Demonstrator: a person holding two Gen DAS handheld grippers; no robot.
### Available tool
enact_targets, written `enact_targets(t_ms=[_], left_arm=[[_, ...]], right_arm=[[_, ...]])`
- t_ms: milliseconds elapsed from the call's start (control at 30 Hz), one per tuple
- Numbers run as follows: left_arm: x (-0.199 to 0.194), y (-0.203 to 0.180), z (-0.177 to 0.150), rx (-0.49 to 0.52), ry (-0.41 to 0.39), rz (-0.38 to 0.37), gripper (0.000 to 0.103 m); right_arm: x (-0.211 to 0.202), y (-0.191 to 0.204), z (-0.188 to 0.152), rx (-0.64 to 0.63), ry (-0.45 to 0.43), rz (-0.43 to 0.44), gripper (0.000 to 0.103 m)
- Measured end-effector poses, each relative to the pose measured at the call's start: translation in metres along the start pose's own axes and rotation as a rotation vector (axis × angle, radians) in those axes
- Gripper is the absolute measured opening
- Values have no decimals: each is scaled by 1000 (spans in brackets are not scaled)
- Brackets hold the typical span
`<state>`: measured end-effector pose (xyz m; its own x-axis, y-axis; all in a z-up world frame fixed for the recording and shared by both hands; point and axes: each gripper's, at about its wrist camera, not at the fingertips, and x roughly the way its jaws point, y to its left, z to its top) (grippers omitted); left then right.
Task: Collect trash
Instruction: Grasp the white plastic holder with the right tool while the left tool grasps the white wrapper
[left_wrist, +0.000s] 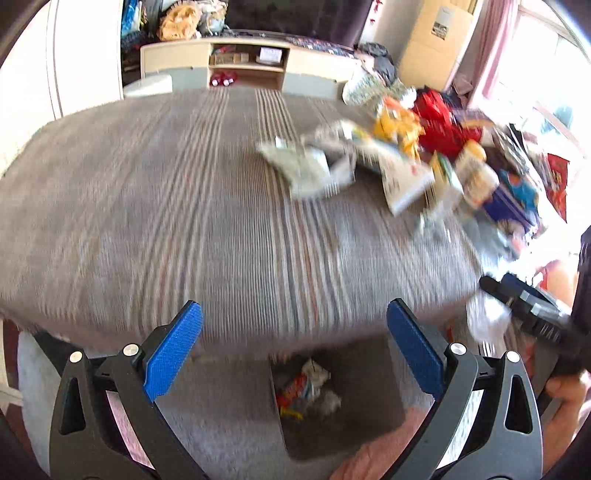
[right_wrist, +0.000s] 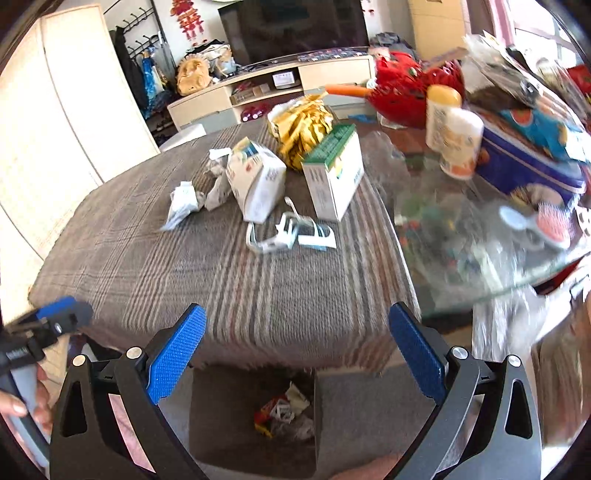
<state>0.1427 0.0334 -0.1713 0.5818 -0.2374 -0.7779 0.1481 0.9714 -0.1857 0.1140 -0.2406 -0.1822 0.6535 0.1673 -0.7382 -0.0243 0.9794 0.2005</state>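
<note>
Trash lies on a striped grey tablecloth (right_wrist: 184, 266): crumpled white paper (right_wrist: 183, 201), a torn white carton (right_wrist: 256, 181), a white and green box (right_wrist: 334, 177), a gold foil wrapper (right_wrist: 304, 127) and a flat white wrapper (right_wrist: 291, 232). The same pile shows blurred in the left wrist view (left_wrist: 317, 166). A dark bin (right_wrist: 255, 417) on the floor below the table edge holds several scraps; it also shows in the left wrist view (left_wrist: 332, 398). My left gripper (left_wrist: 293, 350) and right gripper (right_wrist: 295, 354) are both open and empty above the bin.
A glass table section (right_wrist: 480, 240) at the right carries bottles (right_wrist: 454, 136), a blue tin (right_wrist: 535, 158) and a red bag (right_wrist: 410, 88). A TV cabinet (right_wrist: 273, 85) stands behind. A white cupboard (right_wrist: 55, 122) is at the left.
</note>
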Motion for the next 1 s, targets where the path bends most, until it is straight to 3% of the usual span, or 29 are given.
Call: enact_targets(t_ms=[200, 433, 667, 833, 900, 1000], left_arm=[[29, -5, 59, 18, -16, 38, 95], [79, -11, 97, 19, 12, 45, 95], [127, -18, 112, 25, 50, 79, 94], [149, -7, 111, 5, 90, 80, 68], [148, -4, 110, 17, 73, 88, 63], [146, 0, 109, 17, 68, 98, 48]], right_arm=[[30, 11, 29, -16, -1, -27, 100], [60, 10, 47, -16, 13, -47, 97], [85, 10, 49, -32, 47, -51, 82], [93, 9, 48, -43, 46, -37, 69], [93, 9, 47, -41, 45, -35, 55], [93, 9, 45, -58, 40, -47, 50]])
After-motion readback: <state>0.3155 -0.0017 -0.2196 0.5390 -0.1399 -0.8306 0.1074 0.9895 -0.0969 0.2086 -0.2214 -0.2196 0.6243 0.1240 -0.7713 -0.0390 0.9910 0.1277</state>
